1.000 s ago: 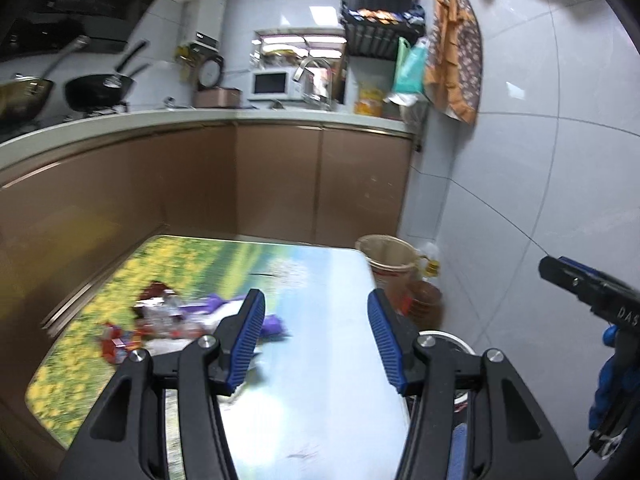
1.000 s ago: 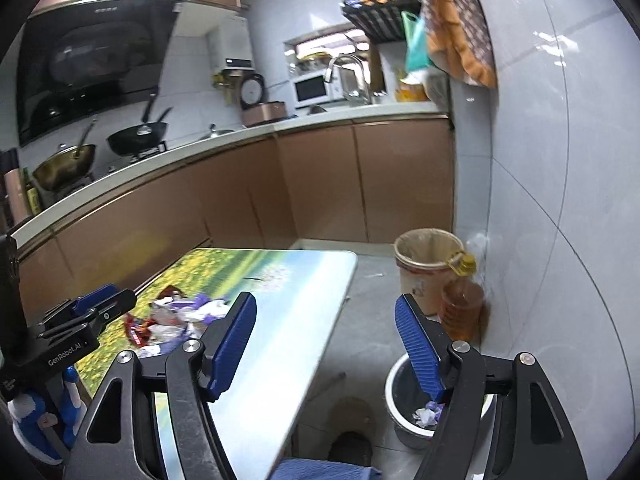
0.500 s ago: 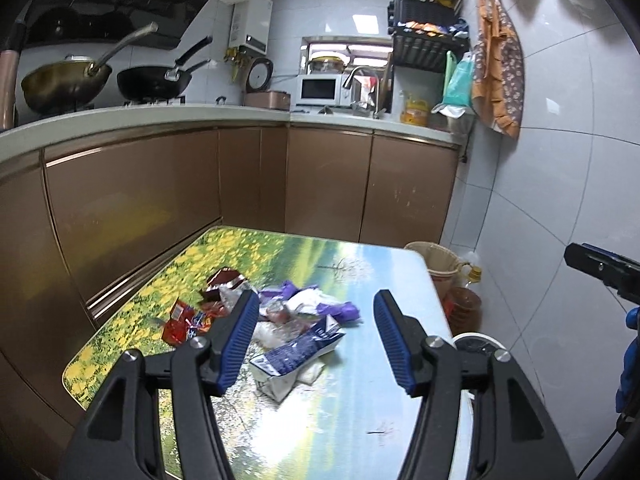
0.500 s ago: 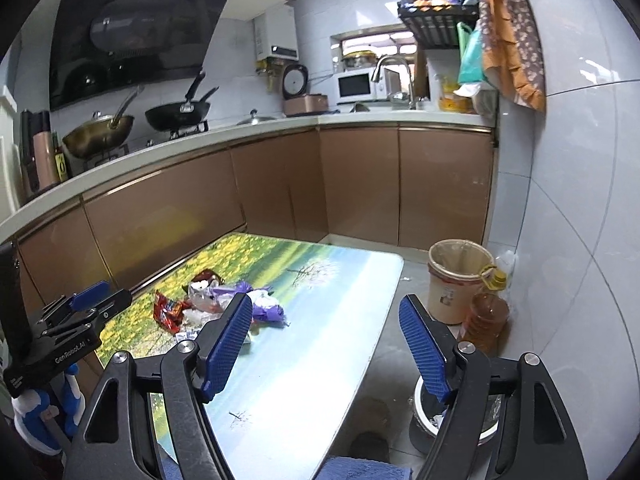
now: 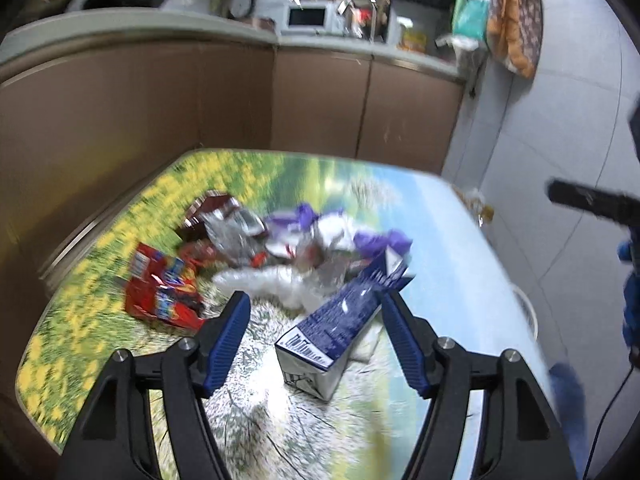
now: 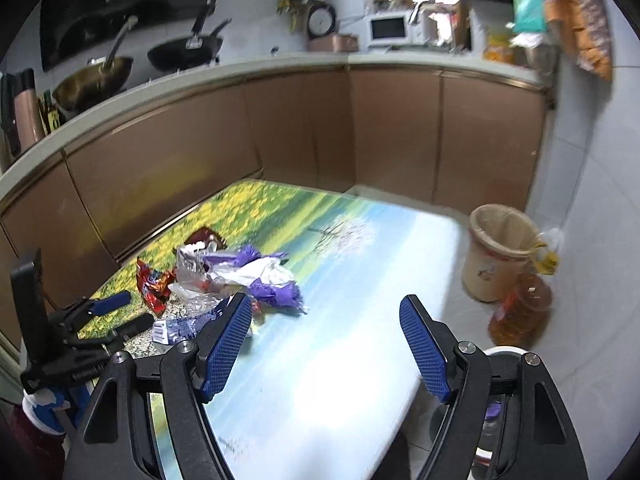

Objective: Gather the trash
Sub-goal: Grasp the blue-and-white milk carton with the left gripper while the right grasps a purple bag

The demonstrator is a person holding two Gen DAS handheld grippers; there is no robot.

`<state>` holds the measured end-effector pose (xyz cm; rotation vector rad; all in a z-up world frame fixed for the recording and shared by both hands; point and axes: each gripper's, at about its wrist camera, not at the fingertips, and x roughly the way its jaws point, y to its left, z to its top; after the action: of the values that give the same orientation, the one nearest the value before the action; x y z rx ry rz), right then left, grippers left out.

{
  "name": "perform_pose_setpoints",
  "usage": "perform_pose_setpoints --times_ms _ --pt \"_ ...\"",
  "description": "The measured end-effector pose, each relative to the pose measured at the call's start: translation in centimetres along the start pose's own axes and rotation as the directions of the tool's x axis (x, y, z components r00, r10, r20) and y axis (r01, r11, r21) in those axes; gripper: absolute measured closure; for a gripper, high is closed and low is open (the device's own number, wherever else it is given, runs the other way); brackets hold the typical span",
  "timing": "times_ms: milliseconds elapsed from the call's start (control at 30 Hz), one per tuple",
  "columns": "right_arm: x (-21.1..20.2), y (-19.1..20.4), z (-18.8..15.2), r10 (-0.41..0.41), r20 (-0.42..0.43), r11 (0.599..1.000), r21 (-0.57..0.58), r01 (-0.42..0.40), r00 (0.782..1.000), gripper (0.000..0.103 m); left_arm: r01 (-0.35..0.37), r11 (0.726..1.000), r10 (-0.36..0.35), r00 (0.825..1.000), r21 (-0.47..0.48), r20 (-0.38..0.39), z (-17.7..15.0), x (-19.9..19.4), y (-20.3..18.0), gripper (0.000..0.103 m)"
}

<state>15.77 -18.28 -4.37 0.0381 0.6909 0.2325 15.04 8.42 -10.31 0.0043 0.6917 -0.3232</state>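
A heap of trash lies on the printed table: a blue and white carton lying on its side, a red snack wrapper, purple and white wrappers and clear plastic. My left gripper is open just above the table, its fingers either side of the carton. My right gripper is open and empty over the table's near right part, with the heap to its left. The left gripper shows in the right wrist view.
A beige bin and an oil bottle stand on the floor right of the table. A white bucket sits below my right gripper. Brown cabinets run behind the table. A tiled wall is at the right.
My left gripper has dropped and moved forward to the heap, so the carton now lies between its fingers. My right gripper has come closer over the table.
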Motion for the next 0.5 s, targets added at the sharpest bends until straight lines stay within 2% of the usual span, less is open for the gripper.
perform_pose_setpoints --times_ms 167,300,500 --pt "7.2 0.8 0.6 0.047 -0.094 0.998 -0.032 -0.050 0.994 0.028 0.059 0.997 -0.055 0.996 0.052 -0.076 -0.6 3.7 0.2 0.036" --pt "12.3 1.7 1.0 0.086 -0.154 0.995 -0.032 -0.092 0.984 0.028 0.098 0.995 -0.093 0.989 0.036 -0.117 -1.0 5.6 0.8 0.036" --pt "16.8 1.7 1.0 0.129 -0.207 0.991 -0.014 -0.135 0.970 0.028 0.128 0.992 -0.124 0.983 0.023 -0.133 -1.3 6.3 1.2 0.036"
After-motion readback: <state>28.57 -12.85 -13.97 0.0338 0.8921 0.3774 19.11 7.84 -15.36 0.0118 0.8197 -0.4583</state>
